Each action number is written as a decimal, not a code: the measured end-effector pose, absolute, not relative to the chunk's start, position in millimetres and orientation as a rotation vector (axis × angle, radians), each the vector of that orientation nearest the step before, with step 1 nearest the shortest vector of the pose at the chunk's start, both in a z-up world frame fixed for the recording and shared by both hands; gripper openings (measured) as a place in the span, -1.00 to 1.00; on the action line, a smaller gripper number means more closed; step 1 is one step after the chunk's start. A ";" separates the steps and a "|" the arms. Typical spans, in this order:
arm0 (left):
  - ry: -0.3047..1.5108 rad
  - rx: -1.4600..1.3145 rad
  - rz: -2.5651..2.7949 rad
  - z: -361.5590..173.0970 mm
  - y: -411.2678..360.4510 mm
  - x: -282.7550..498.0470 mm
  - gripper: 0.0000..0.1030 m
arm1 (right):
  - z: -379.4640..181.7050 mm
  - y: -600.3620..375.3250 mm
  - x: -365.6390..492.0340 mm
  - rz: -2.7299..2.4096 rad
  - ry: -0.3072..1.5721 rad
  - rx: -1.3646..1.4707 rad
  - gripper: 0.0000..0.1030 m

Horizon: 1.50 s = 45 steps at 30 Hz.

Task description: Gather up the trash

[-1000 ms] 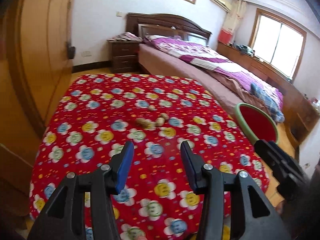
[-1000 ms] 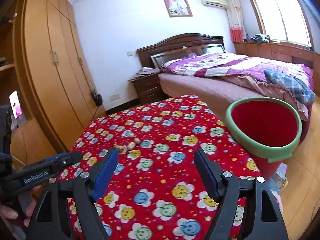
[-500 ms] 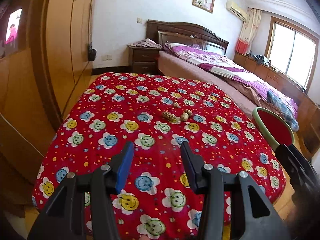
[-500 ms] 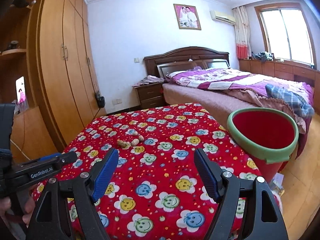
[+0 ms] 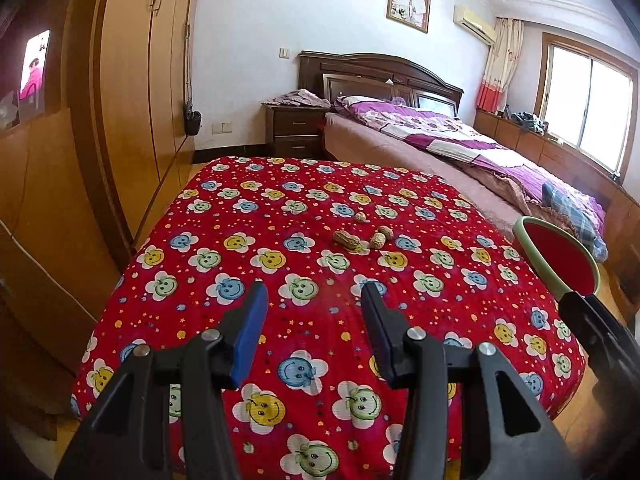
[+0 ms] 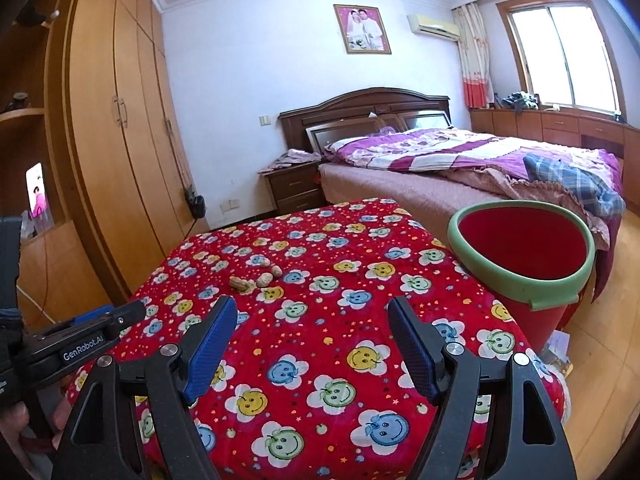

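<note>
Several peanut shells (image 5: 362, 234) (image 6: 256, 278) lie in a small cluster near the middle of the table, on a red cloth with smiley flowers (image 5: 280, 280) (image 6: 320, 320). A red bucket with a green rim (image 6: 520, 292) (image 5: 556, 268) stands just off the table's right edge. My left gripper (image 5: 314, 300) hovers open over the near part of the cloth, short of the shells, nothing between its blue pads. My right gripper (image 6: 310, 314) is open wider, also over the near cloth, with the shells ahead to its left and the bucket ahead to its right.
A wooden wardrobe (image 5: 132, 100) lines the left wall. Behind the table are a nightstand (image 5: 294, 128) and a bed with a purple quilt (image 6: 460, 152). A hand (image 6: 16, 424) holds the left gripper's handle at the right wrist view's left edge.
Both views have tilted up and settled, so more of the room and the table's far side shows. The shells and bucket have not moved; both grippers stay open as before.
</note>
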<state>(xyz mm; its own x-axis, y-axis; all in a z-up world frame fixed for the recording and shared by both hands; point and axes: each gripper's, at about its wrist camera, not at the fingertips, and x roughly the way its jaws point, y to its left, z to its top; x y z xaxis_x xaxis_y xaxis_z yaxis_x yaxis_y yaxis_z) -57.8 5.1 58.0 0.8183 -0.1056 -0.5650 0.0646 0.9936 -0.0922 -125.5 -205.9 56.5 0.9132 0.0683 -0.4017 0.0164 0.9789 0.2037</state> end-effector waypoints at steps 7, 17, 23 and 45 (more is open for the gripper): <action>0.601 -0.068 -0.090 59.2 3.9 -59.2 -0.05 | 54.8 -207.5 -124.6 0.026 0.426 0.213 0.52; 0.600 -0.069 -0.093 60.8 3.9 -59.1 -0.05 | 53.1 -209.6 -123.8 0.019 0.430 0.225 0.52; 0.600 -0.070 -0.092 60.8 3.8 -59.1 -0.06 | 53.0 -209.4 -123.7 0.019 0.431 0.225 0.52; 0.601 -0.069 -0.093 60.7 4.0 -58.9 -0.06 | 51.7 -210.3 -123.5 0.017 0.435 0.228 0.52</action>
